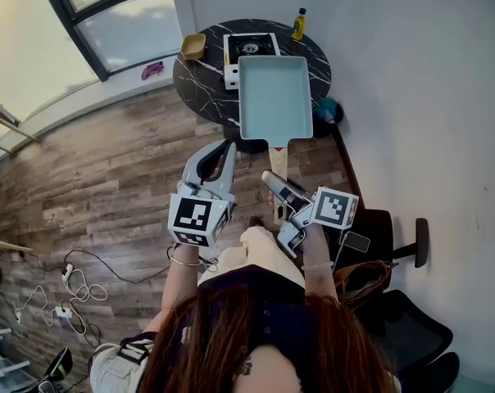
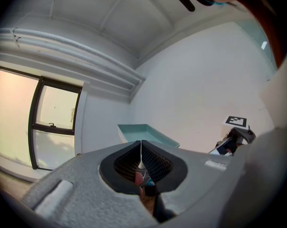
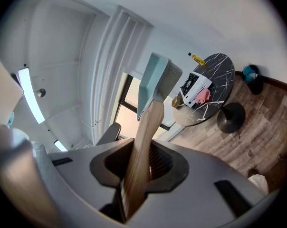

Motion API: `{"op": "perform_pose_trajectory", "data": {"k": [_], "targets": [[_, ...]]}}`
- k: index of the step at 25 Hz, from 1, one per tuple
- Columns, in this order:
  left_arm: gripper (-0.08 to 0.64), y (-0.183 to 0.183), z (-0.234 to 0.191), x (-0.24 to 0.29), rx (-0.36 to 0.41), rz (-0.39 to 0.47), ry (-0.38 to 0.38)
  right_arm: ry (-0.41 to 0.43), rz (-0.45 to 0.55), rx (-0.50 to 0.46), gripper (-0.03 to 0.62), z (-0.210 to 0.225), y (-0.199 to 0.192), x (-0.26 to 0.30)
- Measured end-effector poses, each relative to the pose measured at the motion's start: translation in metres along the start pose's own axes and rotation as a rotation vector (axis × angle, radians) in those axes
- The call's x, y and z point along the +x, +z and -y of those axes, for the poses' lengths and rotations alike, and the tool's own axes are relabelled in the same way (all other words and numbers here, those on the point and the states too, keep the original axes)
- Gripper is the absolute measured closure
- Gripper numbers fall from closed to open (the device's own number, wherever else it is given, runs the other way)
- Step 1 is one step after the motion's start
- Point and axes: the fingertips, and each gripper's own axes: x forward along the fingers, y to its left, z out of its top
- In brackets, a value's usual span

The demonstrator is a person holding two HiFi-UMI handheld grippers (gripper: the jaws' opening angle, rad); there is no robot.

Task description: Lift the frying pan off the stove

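**Frying pan (image 1: 274,97) up in the air, clear of the stove (image 1: 249,51)**

So the right gripper (image 1: 274,180) is clamped on the wooden handle (image 1: 279,155) of this teal rectangular frying pan. Its own view shows it plainly: both pads squeeze the wood, and the handle runs out between the jaws to the pan body. The pan hangs out in front of the person, open side up.

The stove is a small white portable gas one. It sits on a round black marble table (image 1: 200,84), down below the pan. In the head view the pan covers part of the tabletop and the stove's near edge. The right gripper view shows pan and stove well apart, though, so nothing is resting on the burner.

Also on the table are a yellowish bowl (image 1: 193,46) just left of the stove and a yellow bottle (image 1: 298,24) over toward the wall.

The left gripper (image 1: 225,147) is up near the pan's near left corner, not touching it. Its jaws are pressed together tip to tip with nothing between them.

Some cables (image 1: 67,289) lie on the wood-plank floor at lower left, and a black chair (image 1: 403,318) stands to the person's right.
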Motion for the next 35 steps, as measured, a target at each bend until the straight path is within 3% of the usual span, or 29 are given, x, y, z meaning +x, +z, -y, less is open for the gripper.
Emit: {"op": "perform_pose_trajectory", "data": {"k": [20,35], "targets": [[0.545,-0.002,0.011,-0.047,-0.009,0.004,0.003,-0.012,0.007,-0.01,0.503,-0.02,-0.04,-0.021],[0.546,-0.001,0.02,-0.057,0.004,0.011,-0.028,0.021,0.013,-0.048,0.503,-0.033,-0.046,-0.022]]}}
